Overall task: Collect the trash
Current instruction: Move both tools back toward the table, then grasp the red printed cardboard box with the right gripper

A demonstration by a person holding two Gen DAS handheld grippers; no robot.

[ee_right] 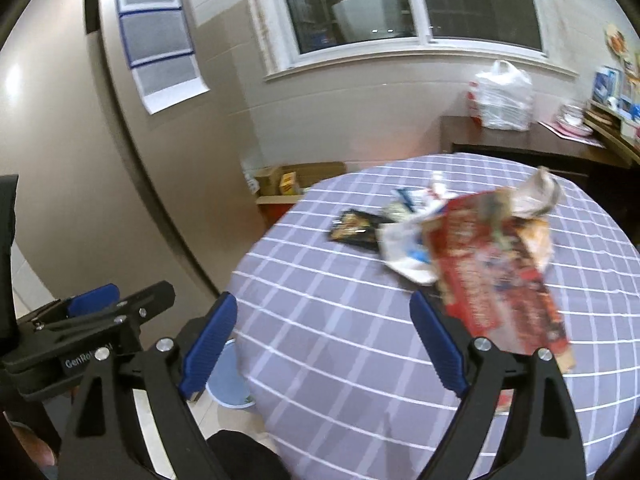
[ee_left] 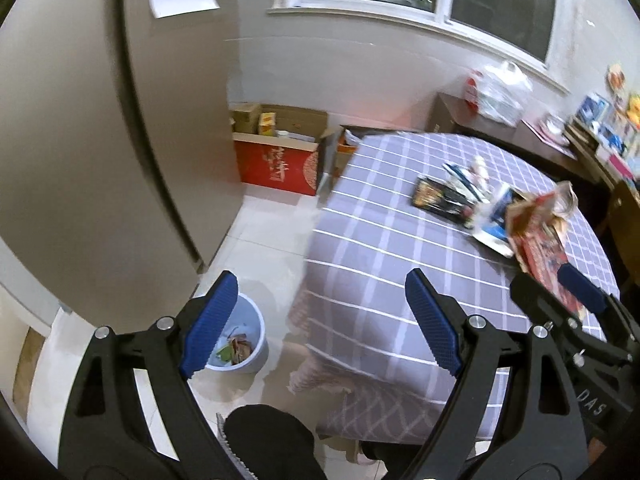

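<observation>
A red snack wrapper [ee_right: 500, 280] hangs blurred just beyond my right gripper's right finger, over the checked tablecloth [ee_right: 340, 320]; it does not sit between the fingers. My right gripper [ee_right: 324, 344] is open. In the left wrist view the same wrapper [ee_left: 548, 256] lies against the right gripper's fingers at the right edge. More wrappers [ee_left: 452, 196] lie on the table, among them a black packet [ee_right: 354, 228]. My left gripper [ee_left: 320, 324] is open and empty above the floor, near a pale blue trash bin [ee_left: 240, 340] that holds some trash.
Cardboard boxes and a red box [ee_left: 276, 164] stand against the wall under the window. A dark sideboard [ee_right: 520, 148] carries a white plastic bag [ee_right: 504, 100]. A grey fridge side [ee_left: 100, 140] is at the left. The person's dark knee [ee_left: 272, 440] is below.
</observation>
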